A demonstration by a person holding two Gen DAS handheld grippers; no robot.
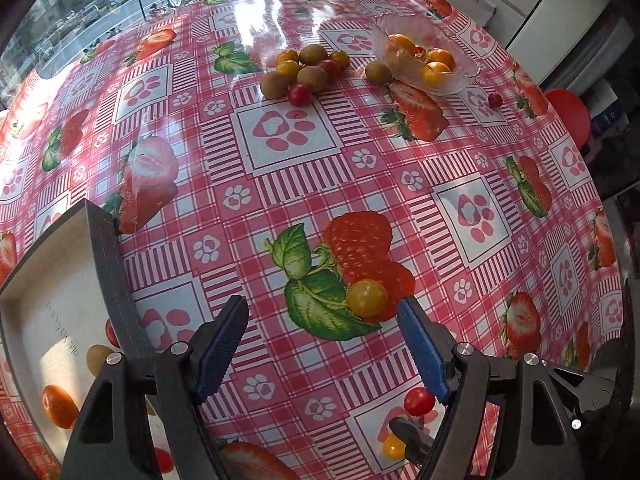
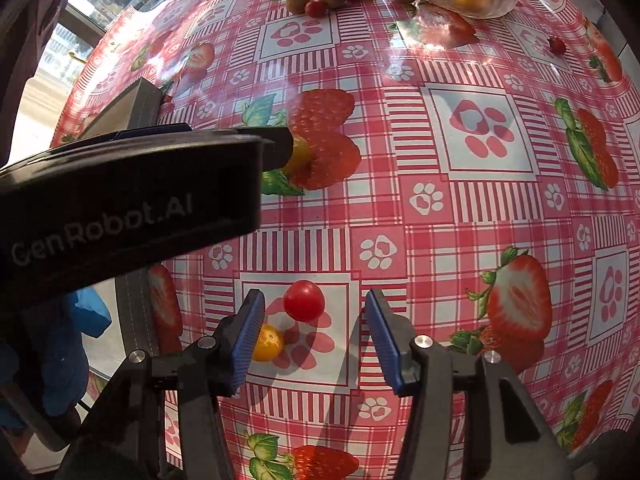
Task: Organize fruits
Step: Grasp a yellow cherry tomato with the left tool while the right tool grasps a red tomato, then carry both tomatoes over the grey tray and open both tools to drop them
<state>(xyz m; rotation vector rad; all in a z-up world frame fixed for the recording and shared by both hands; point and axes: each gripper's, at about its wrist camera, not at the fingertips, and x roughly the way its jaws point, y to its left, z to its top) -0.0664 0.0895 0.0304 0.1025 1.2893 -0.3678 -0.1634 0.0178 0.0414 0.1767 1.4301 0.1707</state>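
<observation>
My left gripper [image 1: 322,310] is open, with a yellow cherry tomato [image 1: 366,298] on the tablecloth just ahead, nearer its right finger. My right gripper [image 2: 314,308] is open around a red cherry tomato [image 2: 304,301]; a yellow cherry tomato [image 2: 267,343] lies beside its left finger. A white tray [image 1: 52,280] with a grey rim at my left holds an orange [image 1: 59,406], a kiwi [image 1: 97,358] and small tomatoes. A pile of kiwis and tomatoes [image 1: 306,70] and a glass bowl [image 1: 424,54] of oranges sit at the far side.
A lone red tomato [image 1: 495,99] lies right of the bowl. A kiwi [image 1: 378,72] rests against the bowl. The left gripper's body [image 2: 132,200] crosses the right wrist view's left side. A red stool [image 1: 570,114] stands past the table's right edge.
</observation>
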